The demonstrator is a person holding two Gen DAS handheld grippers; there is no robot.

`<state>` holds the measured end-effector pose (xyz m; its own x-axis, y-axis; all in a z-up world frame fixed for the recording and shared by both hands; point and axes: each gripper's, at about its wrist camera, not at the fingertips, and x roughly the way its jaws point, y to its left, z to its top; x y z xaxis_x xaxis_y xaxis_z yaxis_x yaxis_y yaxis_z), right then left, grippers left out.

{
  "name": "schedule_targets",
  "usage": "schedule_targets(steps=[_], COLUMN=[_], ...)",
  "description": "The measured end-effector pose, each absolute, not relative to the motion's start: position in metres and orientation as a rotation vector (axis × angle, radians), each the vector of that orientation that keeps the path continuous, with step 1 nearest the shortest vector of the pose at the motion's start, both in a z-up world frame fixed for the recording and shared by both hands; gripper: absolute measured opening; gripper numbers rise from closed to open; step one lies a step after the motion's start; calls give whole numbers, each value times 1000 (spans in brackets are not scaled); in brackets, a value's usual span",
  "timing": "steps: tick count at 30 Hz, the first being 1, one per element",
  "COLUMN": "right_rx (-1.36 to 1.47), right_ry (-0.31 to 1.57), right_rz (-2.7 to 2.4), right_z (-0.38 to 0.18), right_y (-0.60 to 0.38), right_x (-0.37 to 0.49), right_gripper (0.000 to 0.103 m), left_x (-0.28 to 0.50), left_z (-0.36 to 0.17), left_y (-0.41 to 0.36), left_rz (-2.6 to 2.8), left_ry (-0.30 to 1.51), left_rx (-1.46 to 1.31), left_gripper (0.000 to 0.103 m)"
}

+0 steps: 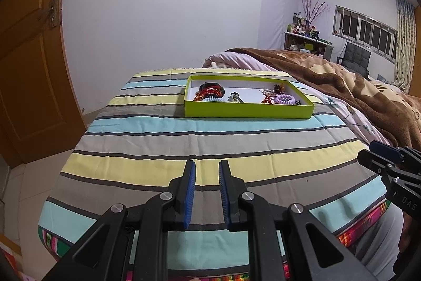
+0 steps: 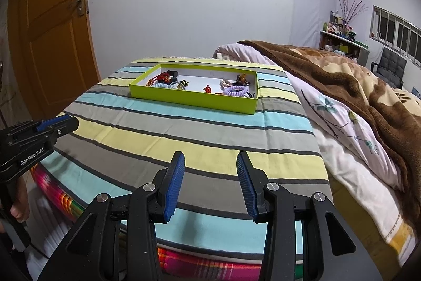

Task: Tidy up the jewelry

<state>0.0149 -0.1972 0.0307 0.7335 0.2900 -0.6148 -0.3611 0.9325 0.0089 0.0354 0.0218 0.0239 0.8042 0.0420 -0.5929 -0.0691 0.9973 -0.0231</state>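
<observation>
Both grippers are held parted and empty: left gripper (image 1: 206, 166), right gripper (image 2: 210, 158). Straight ahead at twelve o'clock, well apart from both, the green box (image 1: 247, 109) of hair ties and trinkets is set crosswise on the striped cloth (image 1: 158, 138), neither gripper clearly nearer.

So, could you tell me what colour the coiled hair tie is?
Lilac coiled hair tie, clearest in the right wrist view.

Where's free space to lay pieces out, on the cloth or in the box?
Free: the striped cloth between the green box and both hand-held grippers, and the box's white floor in the middle. Crowded: the box's left end around the red-black piece and right end around the purple coil tie.
</observation>
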Motion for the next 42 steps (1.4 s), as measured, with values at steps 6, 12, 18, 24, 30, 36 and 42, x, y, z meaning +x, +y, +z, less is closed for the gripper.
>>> schedule_targets(steps=[6, 12, 18, 24, 30, 36, 42], right_rx=[-117, -116, -117, -117, -118, -117, -116], right_ry=[659, 660, 666, 668, 667, 669, 670], right_rz=[361, 361, 365, 368, 368, 370, 370], right_z=[31, 30, 30, 30, 29, 29, 28], right_y=[-198, -197, -195, -195, -194, -194, -194], right_x=[14, 14, 14, 14, 14, 14, 13], right_gripper=[42, 42, 42, 42, 42, 42, 42], left_x=[37, 38, 38, 38, 39, 39, 39], left_z=[23, 22, 22, 21, 20, 20, 19], left_y=[20, 19, 18, 16, 16, 16, 15], left_rz=[58, 57, 57, 56, 56, 58, 58], left_ry=[641, 643, 643, 645, 646, 647, 647], left_rx=[-39, -32, -34, -29, -28, -27, -25], left_gripper=[17, 17, 17, 17, 17, 17, 17])
